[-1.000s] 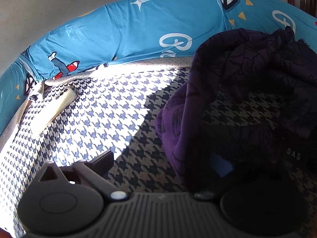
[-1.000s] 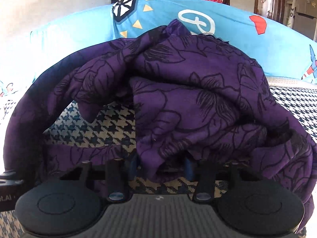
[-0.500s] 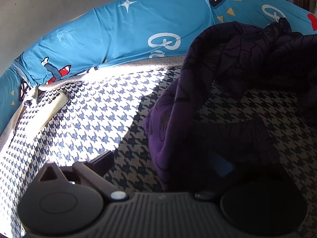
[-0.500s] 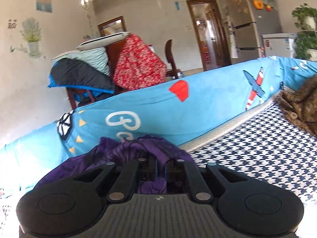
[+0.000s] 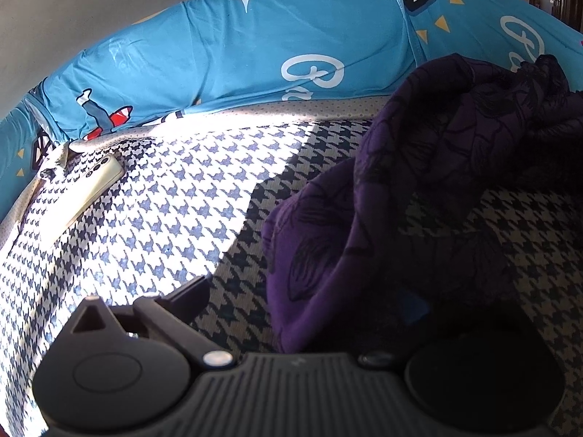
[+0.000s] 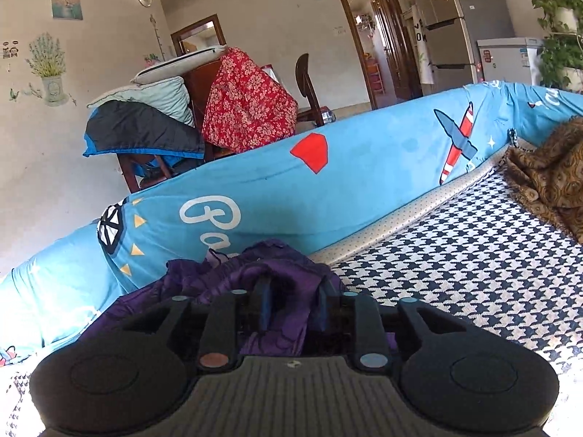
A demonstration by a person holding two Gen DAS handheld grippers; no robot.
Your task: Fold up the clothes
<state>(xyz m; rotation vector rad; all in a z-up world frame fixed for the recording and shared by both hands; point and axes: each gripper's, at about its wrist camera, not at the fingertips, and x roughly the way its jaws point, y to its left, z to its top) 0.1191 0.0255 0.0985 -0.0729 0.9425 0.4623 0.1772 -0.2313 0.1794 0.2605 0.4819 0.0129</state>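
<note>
A dark purple garment (image 5: 455, 167) with a black floral print lies bunched on the houndstooth cover (image 5: 164, 218), right of centre in the left wrist view. My left gripper (image 5: 300, 300) stands open at the garment's near edge. Its left finger (image 5: 189, 293) is bare, and the cloth drapes over the right finger. In the right wrist view a fold of the same garment (image 6: 288, 273) is bunched between the blue pads of my right gripper (image 6: 291, 309), which is shut on it and raised above the cover.
A blue printed bolster (image 5: 255, 54) runs along the back edge. A pale phone (image 5: 91, 189) lies at the far left. A brown patterned cloth (image 6: 546, 167) sits at the far right. Behind the bolster stand chairs piled with bedding (image 6: 164, 116).
My right gripper closed on the purple garment and rose, its view swinging up from the cloth to the room; the jaws now stand slightly wider. The left gripper barely moved.
</note>
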